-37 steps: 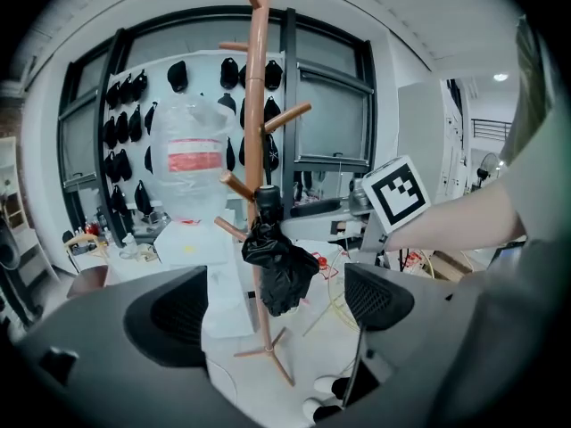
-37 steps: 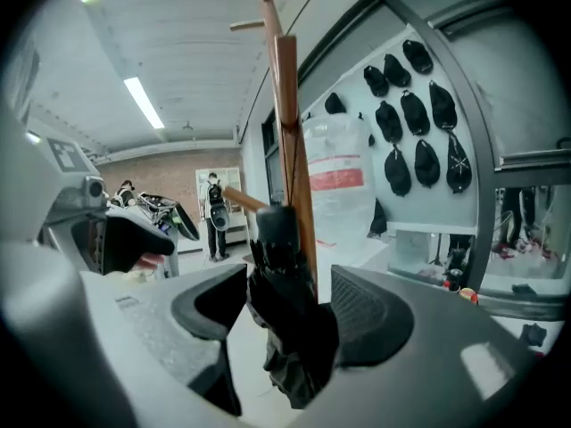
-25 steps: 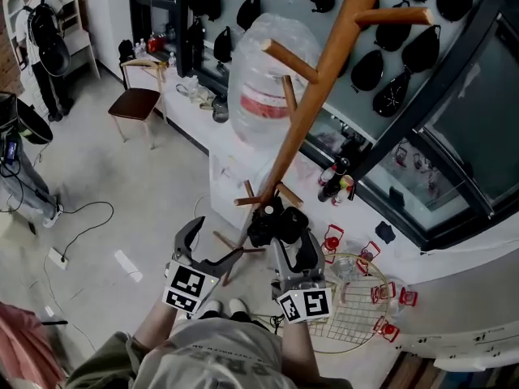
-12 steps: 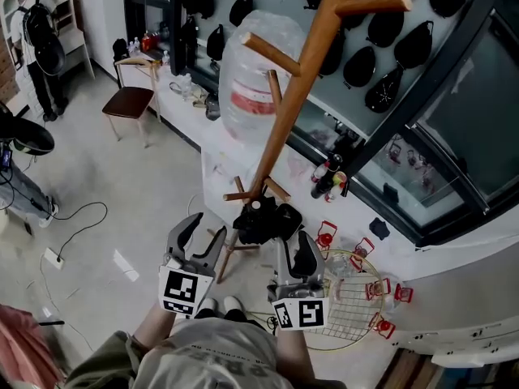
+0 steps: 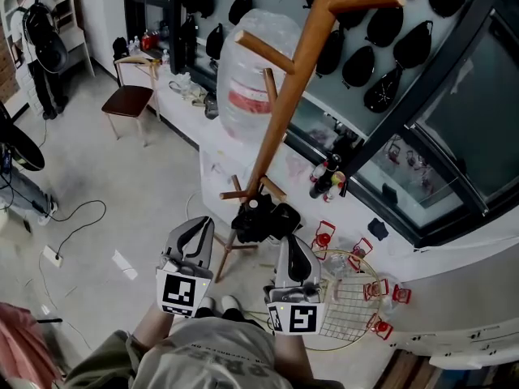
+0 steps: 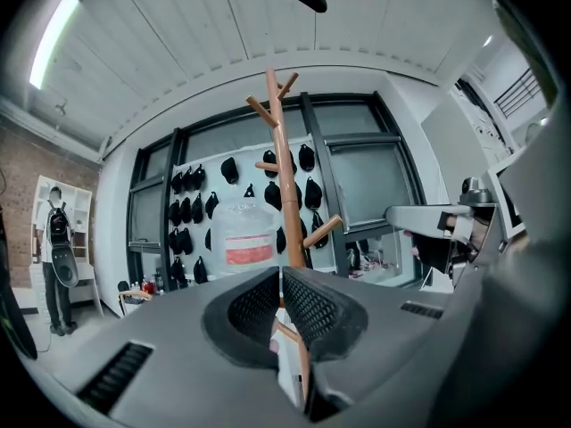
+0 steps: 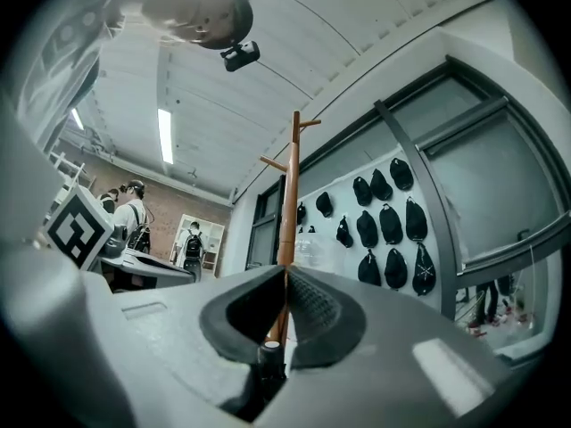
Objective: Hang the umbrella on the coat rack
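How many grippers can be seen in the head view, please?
2: the left gripper at bottom centre-left and the right gripper beside it, both short of the coat rack.

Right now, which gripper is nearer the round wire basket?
Right. The right gripper, its jaws just closing on nothing, hangs by the left edge of the wire basket; the left gripper is farther left, beyond it.

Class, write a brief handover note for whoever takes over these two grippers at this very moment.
Left gripper: shut, empty; jaws have just been closing.
Right gripper: shut, jaws just closed too, nothing held.
Umbrella: folded, at the low pegs of the coat rack, ahead of both grippers.
Done: seemingly hung, though its hold on a peg isn't visible.
To do: confirm it hangs.
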Available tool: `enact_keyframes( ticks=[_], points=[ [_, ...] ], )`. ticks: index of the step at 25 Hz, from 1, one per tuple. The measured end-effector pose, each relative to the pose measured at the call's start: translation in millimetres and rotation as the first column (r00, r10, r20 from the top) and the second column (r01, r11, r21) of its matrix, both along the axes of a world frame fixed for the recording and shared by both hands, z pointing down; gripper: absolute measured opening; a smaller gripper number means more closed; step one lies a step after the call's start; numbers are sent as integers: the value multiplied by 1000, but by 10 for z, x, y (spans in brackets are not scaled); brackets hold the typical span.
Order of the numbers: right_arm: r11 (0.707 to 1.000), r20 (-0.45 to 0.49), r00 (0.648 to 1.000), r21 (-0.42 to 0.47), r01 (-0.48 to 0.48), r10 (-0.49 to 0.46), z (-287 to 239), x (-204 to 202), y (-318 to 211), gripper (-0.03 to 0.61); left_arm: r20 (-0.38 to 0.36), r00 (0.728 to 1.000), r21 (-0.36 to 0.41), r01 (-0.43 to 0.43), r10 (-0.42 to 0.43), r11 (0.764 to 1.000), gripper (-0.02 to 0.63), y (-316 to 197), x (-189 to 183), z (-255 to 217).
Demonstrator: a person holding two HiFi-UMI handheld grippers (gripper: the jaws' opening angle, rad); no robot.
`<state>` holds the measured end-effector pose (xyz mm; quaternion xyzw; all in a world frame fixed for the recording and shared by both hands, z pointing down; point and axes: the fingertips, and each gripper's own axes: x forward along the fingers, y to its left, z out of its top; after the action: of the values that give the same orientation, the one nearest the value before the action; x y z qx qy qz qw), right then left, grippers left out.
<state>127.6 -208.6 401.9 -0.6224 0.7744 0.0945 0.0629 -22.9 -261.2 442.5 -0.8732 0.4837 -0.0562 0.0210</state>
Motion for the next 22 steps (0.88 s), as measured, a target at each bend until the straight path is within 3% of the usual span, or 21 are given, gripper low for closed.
enact_keyframes(
  ticks=[1,7,10,16,22],
  points=[
    [1000,-3,1000,4,-5,5,-16,4,2,2,-12,1000,10,-5,5,1000,18,5,9,-31],
    [999,-17,999,28,-36,36,-109,43,-2,0,-85,996,75,3,3,997,11,11,25,-220],
    [999,-21,999,33,-34,35,-124,46,-15,0,-75,997,62,13,-8,998,11,10,17,-196],
    [999,-29,1000,42,-8,9,-176,23,-11,2,-43,999,127,-8,13,992,11,63,87,-338],
    [999,-66,998,47,23,-20,-185,-28,-30,-1,-58,998,142,-23,31,990,11,93,146,-415]
  ],
)
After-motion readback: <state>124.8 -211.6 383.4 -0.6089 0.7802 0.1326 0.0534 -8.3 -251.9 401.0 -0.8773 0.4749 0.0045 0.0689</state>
